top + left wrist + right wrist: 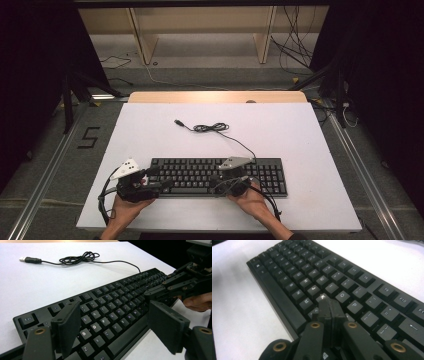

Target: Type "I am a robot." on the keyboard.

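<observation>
A black keyboard (220, 176) lies near the front edge of the white table (150, 130). Its cable runs back to a loose coil (210, 128) and a USB plug (177, 121) that lies free on the table. My left gripper (160, 178) hovers over the keyboard's left end, open, with the letter keys (107, 315) showing between its wide-apart jaws (115, 317). My right gripper (215, 181) is shut with nothing in it. Its joined tips (328, 303) rest at the K key (323, 297), in the middle of the keyboard (312, 277). It also appears in the left gripper view (160, 291).
The white table top has bare room behind and beside the keyboard. The coiled cable (80, 258) and plug (28, 259) lie behind it. Beyond the table's far wooden edge (217, 96) are the floor, loose wires and black stands.
</observation>
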The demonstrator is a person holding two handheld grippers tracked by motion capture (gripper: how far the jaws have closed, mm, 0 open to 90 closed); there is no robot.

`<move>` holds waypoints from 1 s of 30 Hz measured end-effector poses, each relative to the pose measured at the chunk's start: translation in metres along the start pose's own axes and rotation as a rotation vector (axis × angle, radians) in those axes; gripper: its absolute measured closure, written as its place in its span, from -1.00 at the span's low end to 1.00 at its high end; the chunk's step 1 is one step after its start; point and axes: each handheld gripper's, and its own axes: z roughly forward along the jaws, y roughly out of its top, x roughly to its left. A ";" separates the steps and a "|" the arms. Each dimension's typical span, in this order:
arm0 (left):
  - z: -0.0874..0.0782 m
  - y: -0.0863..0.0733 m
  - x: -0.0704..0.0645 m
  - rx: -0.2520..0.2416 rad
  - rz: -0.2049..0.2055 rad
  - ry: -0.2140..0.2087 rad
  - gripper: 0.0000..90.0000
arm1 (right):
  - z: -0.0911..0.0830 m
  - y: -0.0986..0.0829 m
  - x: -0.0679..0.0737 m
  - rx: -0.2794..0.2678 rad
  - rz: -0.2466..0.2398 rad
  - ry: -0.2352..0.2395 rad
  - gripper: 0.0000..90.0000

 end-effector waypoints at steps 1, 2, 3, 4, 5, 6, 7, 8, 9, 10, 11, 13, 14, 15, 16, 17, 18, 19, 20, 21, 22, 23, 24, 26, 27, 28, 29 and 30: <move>0.000 0.000 0.000 -0.001 0.000 0.000 -0.41 | 0.001 0.000 0.000 0.005 -0.001 0.001 1.00; 0.000 0.000 0.000 0.000 0.001 0.001 -0.41 | 0.001 0.000 0.000 0.009 0.001 0.001 1.00; 0.000 0.000 0.000 -0.004 -0.003 0.001 -0.41 | 0.002 0.000 0.000 0.011 -0.001 -0.002 1.00; 0.000 0.000 0.000 -0.003 -0.002 0.002 -0.41 | 0.002 -0.001 0.000 0.013 -0.003 -0.004 1.00; 0.000 0.000 0.000 -0.003 -0.002 0.001 -0.41 | 0.003 -0.001 0.000 0.015 0.000 -0.006 1.00; 0.000 0.000 0.000 0.000 0.002 0.001 -0.41 | 0.003 -0.001 -0.001 0.021 -0.005 -0.007 1.00; 0.000 0.000 0.000 0.000 0.001 0.001 -0.41 | 0.004 -0.001 -0.001 0.024 -0.003 -0.007 1.00; 0.000 0.000 0.000 -0.001 0.001 0.000 -0.41 | 0.005 -0.002 -0.001 0.027 -0.004 -0.009 1.00; 0.000 0.000 0.000 -0.001 0.001 0.001 -0.41 | 0.005 -0.002 -0.001 0.028 -0.005 -0.009 1.00; 0.000 0.000 0.000 -0.001 0.001 0.001 -0.41 | 0.005 -0.002 -0.001 0.027 -0.004 -0.009 1.00; 0.000 0.000 0.000 0.000 0.002 0.001 -0.41 | 0.006 -0.002 0.000 0.028 -0.003 -0.010 1.00; 0.000 0.000 0.000 -0.001 0.002 0.001 -0.41 | 0.007 -0.003 0.000 0.043 -0.012 -0.015 1.00; 0.000 0.000 0.000 -0.001 0.002 0.001 -0.41 | 0.008 -0.004 0.000 0.039 -0.009 -0.014 1.00; 0.000 0.000 0.000 -0.001 0.002 0.001 -0.41 | 0.008 -0.004 0.001 0.038 -0.009 -0.014 1.00; 0.000 0.000 0.000 0.000 0.002 0.001 -0.41 | 0.008 -0.004 0.001 0.038 -0.017 -0.017 1.00; 0.000 0.000 0.000 0.000 0.003 0.002 -0.41 | 0.008 -0.004 0.001 0.038 -0.020 -0.020 1.00; 0.000 0.000 0.000 -0.001 0.002 0.002 -0.41 | 0.008 -0.004 0.002 0.038 -0.015 -0.022 1.00; 0.000 0.000 0.000 -0.001 0.003 0.002 -0.41 | 0.008 -0.004 0.002 0.042 -0.019 -0.023 1.00; 0.000 0.000 0.000 -0.001 0.002 0.003 -0.41 | 0.008 -0.004 0.002 0.042 -0.018 -0.023 1.00; 0.000 0.000 0.000 -0.001 0.002 0.003 -0.41 | 0.007 -0.004 0.002 0.041 -0.010 -0.021 1.00; 0.000 0.000 0.000 -0.001 0.002 0.004 -0.41 | 0.007 -0.004 0.001 0.040 -0.007 -0.020 1.00; 0.000 0.000 0.000 -0.001 0.004 0.004 -0.41 | 0.007 -0.004 0.001 0.039 -0.002 -0.018 1.00; 0.000 0.000 0.000 -0.002 0.004 0.005 -0.41 | 0.006 -0.004 0.000 0.031 0.000 -0.016 1.00; 0.000 0.000 0.001 -0.004 0.001 0.004 -0.41 | 0.003 -0.003 0.000 0.007 0.012 -0.012 0.94; 0.000 0.000 0.001 -0.006 -0.003 0.005 -0.41 | 0.001 -0.002 -0.001 -0.006 0.014 -0.006 0.89; 0.000 0.000 0.001 -0.006 -0.003 0.005 -0.41 | -0.001 -0.002 -0.002 -0.024 0.017 0.000 0.86; -0.001 0.000 0.001 -0.004 0.001 0.004 -0.41 | -0.004 -0.001 -0.002 -0.038 0.020 -0.001 0.80; -0.001 0.000 0.001 -0.005 0.001 0.004 -0.41 | -0.007 0.000 -0.003 -0.049 0.024 -0.001 0.68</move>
